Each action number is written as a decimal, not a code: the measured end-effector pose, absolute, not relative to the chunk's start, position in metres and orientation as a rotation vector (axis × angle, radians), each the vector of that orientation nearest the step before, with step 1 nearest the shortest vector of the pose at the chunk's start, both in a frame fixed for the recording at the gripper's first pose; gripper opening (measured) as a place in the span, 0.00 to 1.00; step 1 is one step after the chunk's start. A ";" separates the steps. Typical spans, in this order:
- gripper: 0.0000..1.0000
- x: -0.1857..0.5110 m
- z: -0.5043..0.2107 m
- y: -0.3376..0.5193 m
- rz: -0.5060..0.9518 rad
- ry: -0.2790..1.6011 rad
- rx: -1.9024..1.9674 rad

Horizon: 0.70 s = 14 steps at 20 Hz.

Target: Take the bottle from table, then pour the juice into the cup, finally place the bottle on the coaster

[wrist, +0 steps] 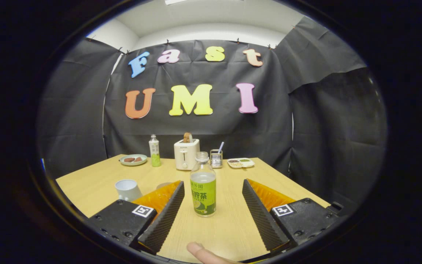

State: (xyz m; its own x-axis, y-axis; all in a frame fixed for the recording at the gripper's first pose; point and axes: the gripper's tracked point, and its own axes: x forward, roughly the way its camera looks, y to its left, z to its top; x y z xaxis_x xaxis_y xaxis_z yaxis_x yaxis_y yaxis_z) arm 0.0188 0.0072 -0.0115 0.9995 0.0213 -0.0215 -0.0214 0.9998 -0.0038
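Wood-grain and pale, the broad rectangular counter [233,227] carries everything we work with. Over its near part our claw [211,200] rides with its two ridged fingers [165,212] spread wide apart, gripping nothing.

Between those fingers, closer to the left one and touching neither, stands the clear plastic bottle with the green label [203,185], upright, its neck seemingly uncapped, with pale liquid filling most of it. We judge this the bottle to take.

At the far edge sits a cream boxy toaster [186,154] with something brown poking from its slot. Left of the toaster stands a second, slimmer bottle with a white cap [154,150], and further left a round pale-green plate [133,160] holding dark pieces.

Just beyond the left finger, upright on the counter, is the white cup [127,189]. Peeking over that same finger is a flat pale round thing, perhaps the coaster [163,184], though we cannot tell for sure.

Right of the toaster are a small metal grater [216,158] and a shallow white dish [240,162]. A fingertip [200,251] shows at the very front.

As for progress, we judge that nothing is done yet: the bottle is not grasped, so closing on it, pouring and setting it down all remain.
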 end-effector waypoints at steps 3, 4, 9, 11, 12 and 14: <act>1.00 0.032 -0.017 0.016 0.044 0.036 -0.018; 1.00 0.037 -0.018 0.017 0.048 0.042 -0.019; 1.00 0.075 -0.021 0.023 0.062 0.033 0.002; 1.00 0.093 -0.027 0.021 0.061 0.049 0.010; 1.00 0.103 -0.031 0.020 0.058 0.062 0.016; 1.00 0.121 -0.040 0.019 0.053 0.088 0.023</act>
State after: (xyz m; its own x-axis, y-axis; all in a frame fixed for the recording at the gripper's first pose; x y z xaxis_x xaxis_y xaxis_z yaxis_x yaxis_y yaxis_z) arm 0.1210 0.0192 -0.0404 0.9947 0.0539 -0.0876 -0.0518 0.9983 0.0258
